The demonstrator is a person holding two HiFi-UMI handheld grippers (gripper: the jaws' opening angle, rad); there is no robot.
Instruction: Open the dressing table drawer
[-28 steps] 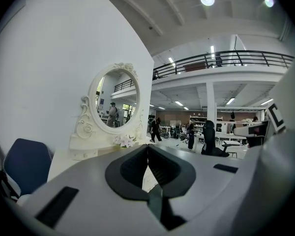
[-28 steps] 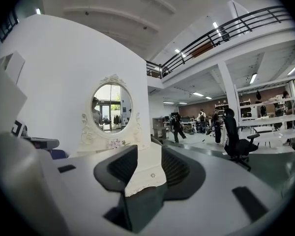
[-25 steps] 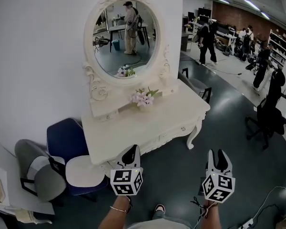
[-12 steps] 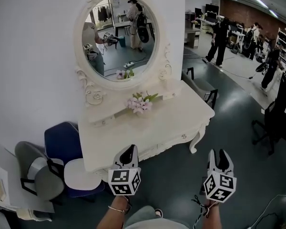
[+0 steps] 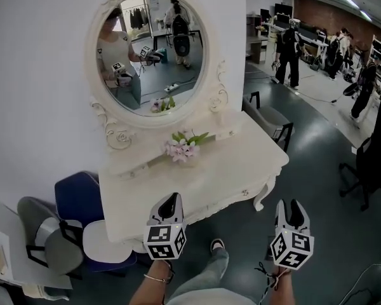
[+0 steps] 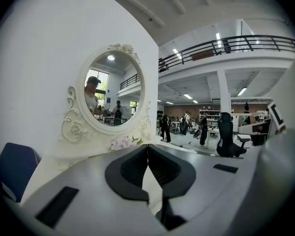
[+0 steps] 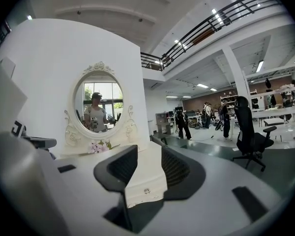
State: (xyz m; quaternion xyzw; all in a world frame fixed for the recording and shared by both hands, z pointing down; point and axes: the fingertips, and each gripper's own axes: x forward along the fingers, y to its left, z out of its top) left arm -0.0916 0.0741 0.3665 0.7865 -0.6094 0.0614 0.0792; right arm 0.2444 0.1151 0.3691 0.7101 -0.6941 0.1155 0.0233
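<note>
The white carved dressing table (image 5: 241,157) stood against the wall, its small-knobbed drawer (image 5: 240,194) closed. Short of it, the left gripper (image 5: 171,200) was clenched on nothing and the right gripper (image 5: 291,204) gaped, empty.

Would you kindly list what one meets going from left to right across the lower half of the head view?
grey chair → blue chair → left gripper → right gripper → black office chair

The left gripper (image 6: 147,149) was closed on nothing, tips touching. Ahead, slightly left, stood the mirror (image 6: 113,95) on the table (image 6: 51,162).
</note>
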